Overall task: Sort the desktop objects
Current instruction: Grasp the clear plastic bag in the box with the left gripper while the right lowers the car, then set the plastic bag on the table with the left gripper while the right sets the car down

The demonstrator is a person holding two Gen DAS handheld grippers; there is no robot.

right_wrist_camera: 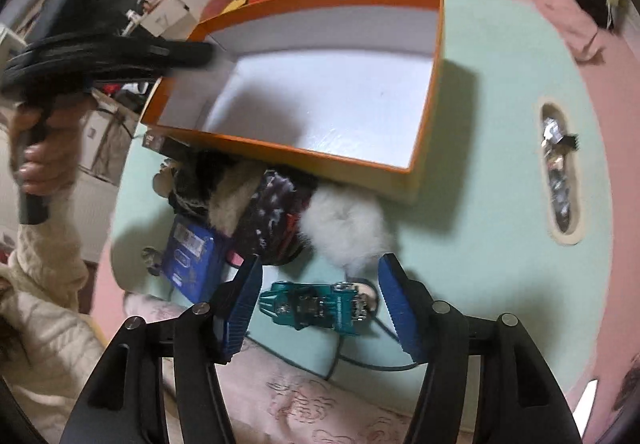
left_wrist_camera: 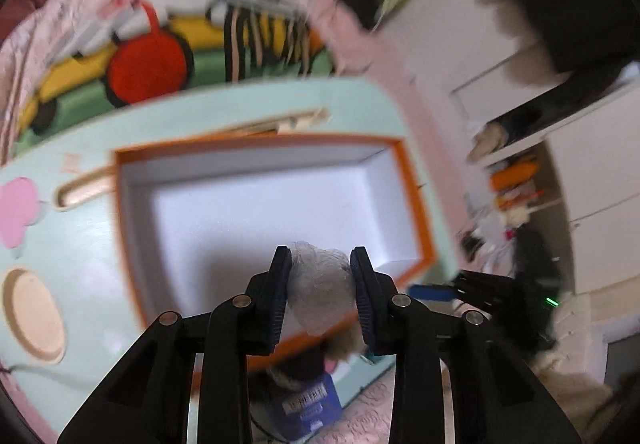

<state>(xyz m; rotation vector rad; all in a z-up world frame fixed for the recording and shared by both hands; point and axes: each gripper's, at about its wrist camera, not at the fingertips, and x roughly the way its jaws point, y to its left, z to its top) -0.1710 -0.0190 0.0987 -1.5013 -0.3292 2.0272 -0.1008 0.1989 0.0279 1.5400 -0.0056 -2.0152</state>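
My left gripper (left_wrist_camera: 320, 276) is shut on a crumpled clear plastic bundle (left_wrist_camera: 320, 292) and holds it above the near edge of an open orange box (left_wrist_camera: 412, 179) with a bare white inside. In the right wrist view the same orange box (right_wrist_camera: 428, 111) stands on a mint-green tray table (right_wrist_camera: 500, 203), and the left gripper (right_wrist_camera: 188, 53) reaches over its left rim. My right gripper (right_wrist_camera: 320, 304) is open and empty, just above a teal toy car (right_wrist_camera: 316, 308). A white fluffy ball (right_wrist_camera: 348, 232), a dark patterned pouch (right_wrist_camera: 276, 211) and a blue packet (right_wrist_camera: 192, 256) lie before the box.
The tray table (left_wrist_camera: 60, 244) has a round recess (left_wrist_camera: 34, 316) and a slot (right_wrist_camera: 558, 171) holding small items. It rests on pink bedding (right_wrist_camera: 304, 404). A colourful cushion (left_wrist_camera: 152, 63) lies behind, white cupboards (left_wrist_camera: 592, 183) to the side. A cable (right_wrist_camera: 360, 360) runs under the toy car.
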